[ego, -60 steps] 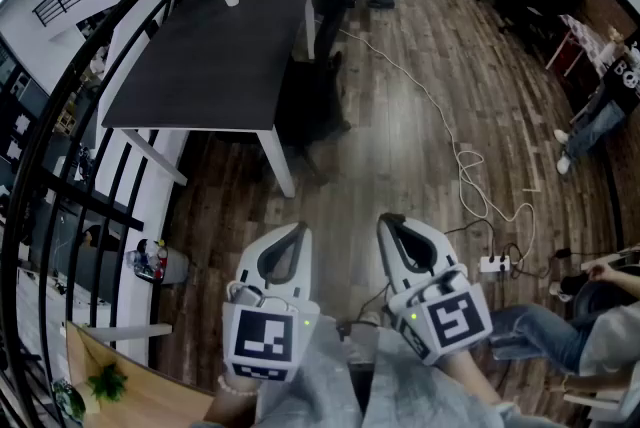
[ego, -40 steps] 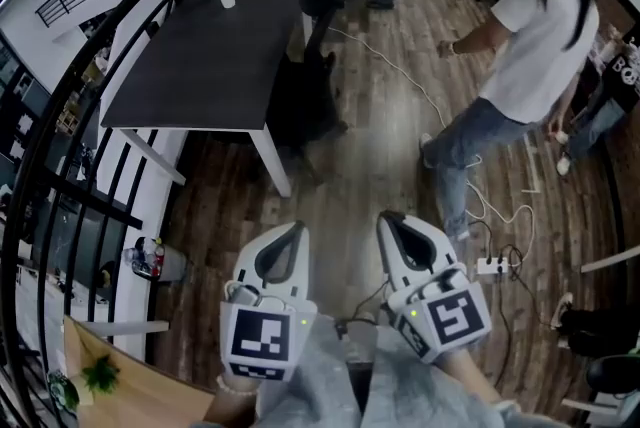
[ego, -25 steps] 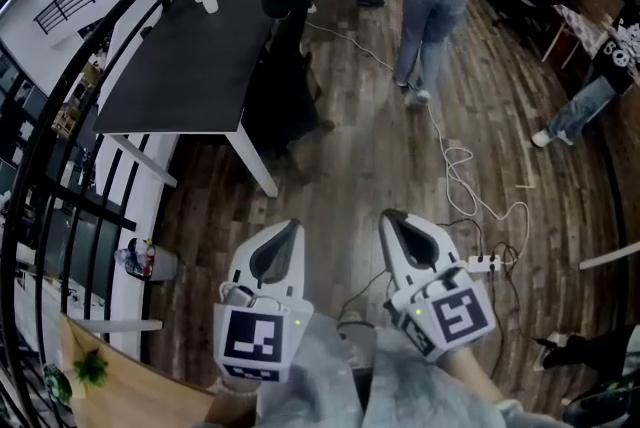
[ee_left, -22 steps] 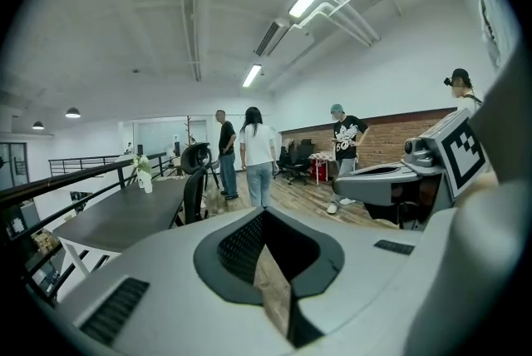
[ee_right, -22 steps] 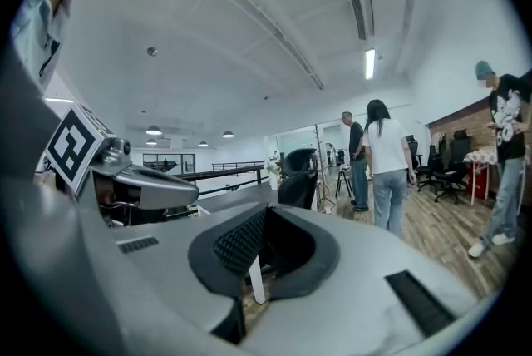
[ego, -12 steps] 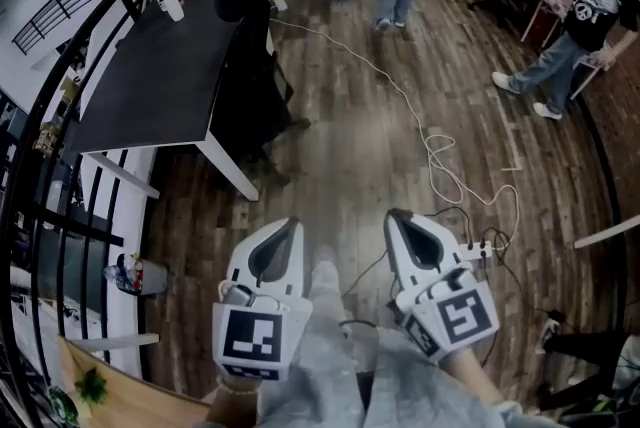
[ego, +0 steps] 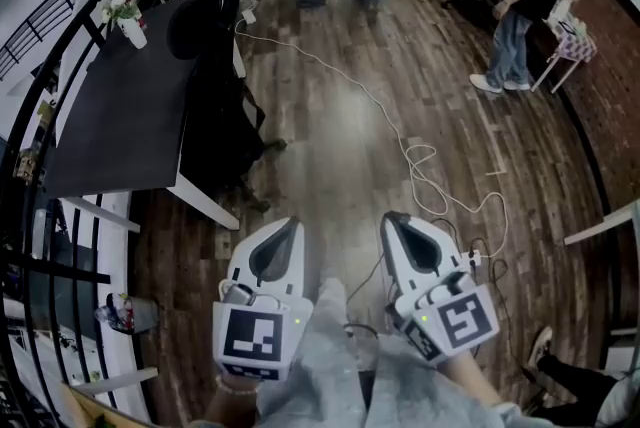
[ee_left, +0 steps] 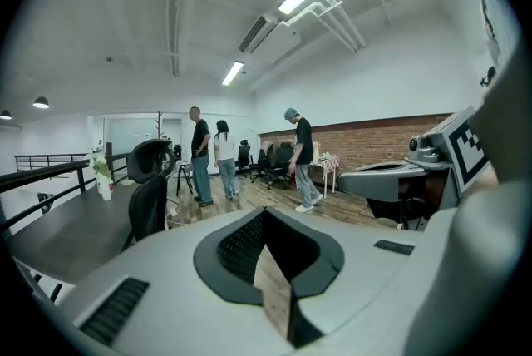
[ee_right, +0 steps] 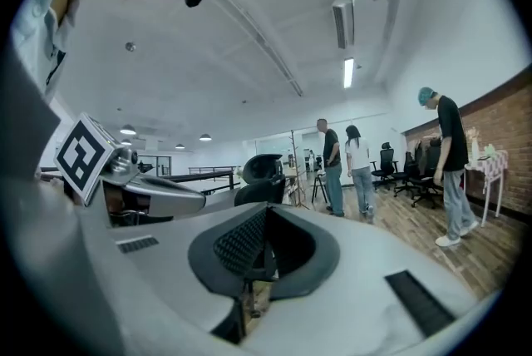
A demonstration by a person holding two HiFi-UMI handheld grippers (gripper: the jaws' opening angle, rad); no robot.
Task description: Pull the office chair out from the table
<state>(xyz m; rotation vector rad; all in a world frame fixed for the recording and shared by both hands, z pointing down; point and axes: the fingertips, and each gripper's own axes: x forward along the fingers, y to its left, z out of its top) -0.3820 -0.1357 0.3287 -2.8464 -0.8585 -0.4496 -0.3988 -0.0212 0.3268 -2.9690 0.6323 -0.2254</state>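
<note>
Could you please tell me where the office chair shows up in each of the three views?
Head view: chair at upper left, against the table's right edge.
Left gripper view: chair left of centre, at mid-height.
Right gripper view: chair near the centre.
Shared landmark: the person standing by the brick wall, to the right of the chair in all three.

Glossy wood floor (ego: 330,181), matt blk table (ego: 120,121)
</note>
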